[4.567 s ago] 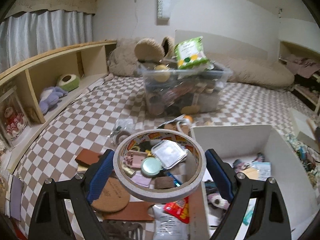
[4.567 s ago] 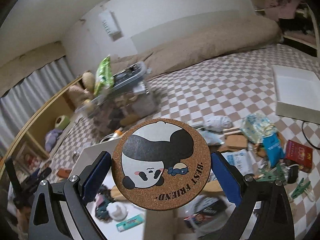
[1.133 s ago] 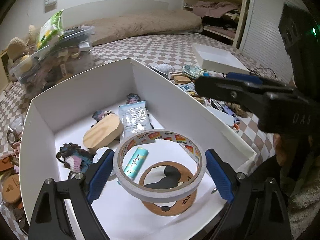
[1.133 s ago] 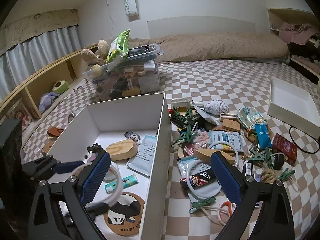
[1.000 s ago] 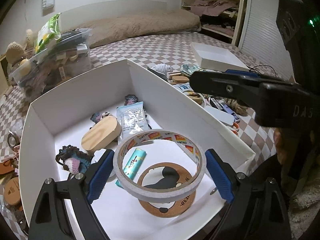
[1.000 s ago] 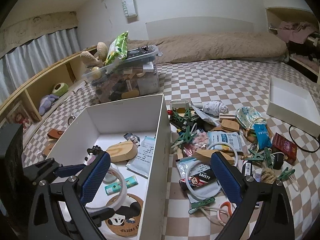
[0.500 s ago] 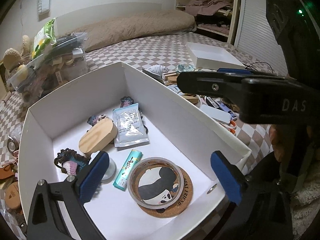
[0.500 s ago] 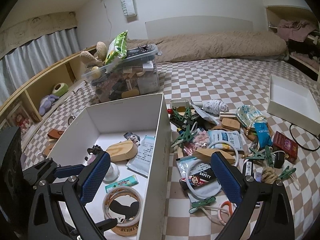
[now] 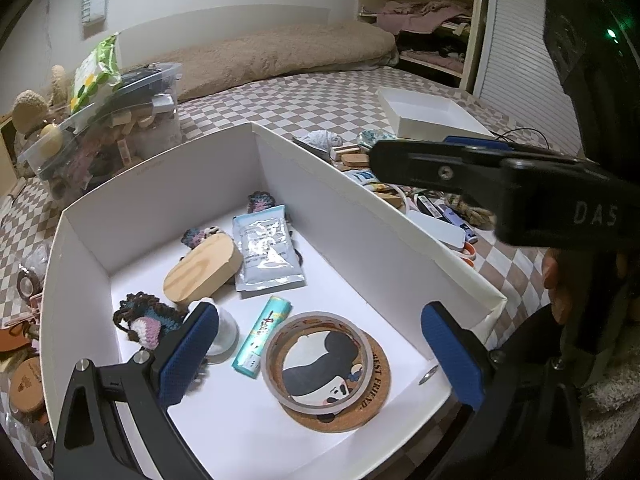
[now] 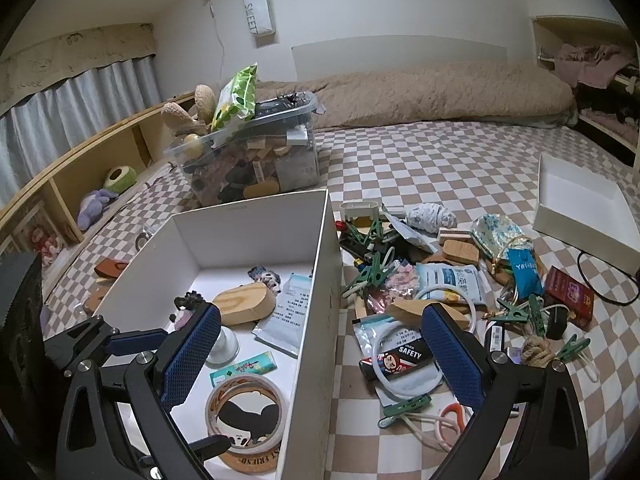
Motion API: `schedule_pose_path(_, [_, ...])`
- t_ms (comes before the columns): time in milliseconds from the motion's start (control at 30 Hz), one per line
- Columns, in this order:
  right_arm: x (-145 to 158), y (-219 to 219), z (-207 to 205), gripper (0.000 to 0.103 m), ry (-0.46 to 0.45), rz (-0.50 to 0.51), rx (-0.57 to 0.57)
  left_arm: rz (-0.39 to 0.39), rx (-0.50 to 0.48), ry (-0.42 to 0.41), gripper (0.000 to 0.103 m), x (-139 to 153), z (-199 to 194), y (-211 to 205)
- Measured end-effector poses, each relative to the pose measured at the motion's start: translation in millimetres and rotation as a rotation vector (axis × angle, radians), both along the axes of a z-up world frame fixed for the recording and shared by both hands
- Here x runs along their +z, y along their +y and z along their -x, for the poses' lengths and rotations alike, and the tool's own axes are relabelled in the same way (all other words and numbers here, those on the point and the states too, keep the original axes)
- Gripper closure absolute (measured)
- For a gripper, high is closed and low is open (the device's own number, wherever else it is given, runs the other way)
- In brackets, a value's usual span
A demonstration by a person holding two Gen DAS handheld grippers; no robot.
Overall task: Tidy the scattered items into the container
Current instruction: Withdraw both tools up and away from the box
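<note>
The white box [image 9: 332, 196] [image 10: 324, 280] sits on the checkered floor. Inside lie a tape roll [image 9: 318, 358] [image 10: 246, 414] on top of a panda cork coaster [image 9: 372, 392] [image 10: 248, 466], a teal tube [image 9: 262, 336], a wooden oval block [image 9: 202, 268] [image 10: 244, 304], a foil packet [image 9: 266, 248] and crochet pieces [image 9: 142, 320]. My left gripper [image 9: 318, 354] is open and empty over the box's near end. My right gripper [image 10: 320, 354] is open and empty above the box's right wall. Scattered items [image 10: 432, 292] lie right of the box.
A clear bin [image 10: 256, 160] full of things stands behind the box. A shallow white tray [image 10: 584, 208] lies at the far right with a black cable [image 10: 608, 280]. Loose clips, scissors [image 10: 452, 416], a white ring [image 10: 400, 360], pouches and a red box [image 10: 570, 296] litter the floor. Leather pieces [image 9: 24, 376] lie left of the box.
My left gripper has opened and let go of the tape roll, which now rests on the panda coaster in the box. The right gripper has hardly moved.
</note>
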State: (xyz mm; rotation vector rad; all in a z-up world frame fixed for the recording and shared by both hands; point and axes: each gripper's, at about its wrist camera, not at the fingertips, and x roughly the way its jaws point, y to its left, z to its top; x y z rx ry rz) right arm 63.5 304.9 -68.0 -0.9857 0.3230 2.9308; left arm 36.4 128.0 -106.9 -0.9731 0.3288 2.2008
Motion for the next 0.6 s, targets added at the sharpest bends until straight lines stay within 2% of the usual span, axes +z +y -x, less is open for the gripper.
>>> schedule_pose_path(300, [7,-9,-5,0.0,0.026,-0.005,0.016,-0.048,0.067,0.042,0.0,18,0,-19])
schedule_pose_path(600, [21,-22,-17,0.0,0.078,-0.058,0.02,-0.078,0.158,0.089,0.0,35,-4,-38])
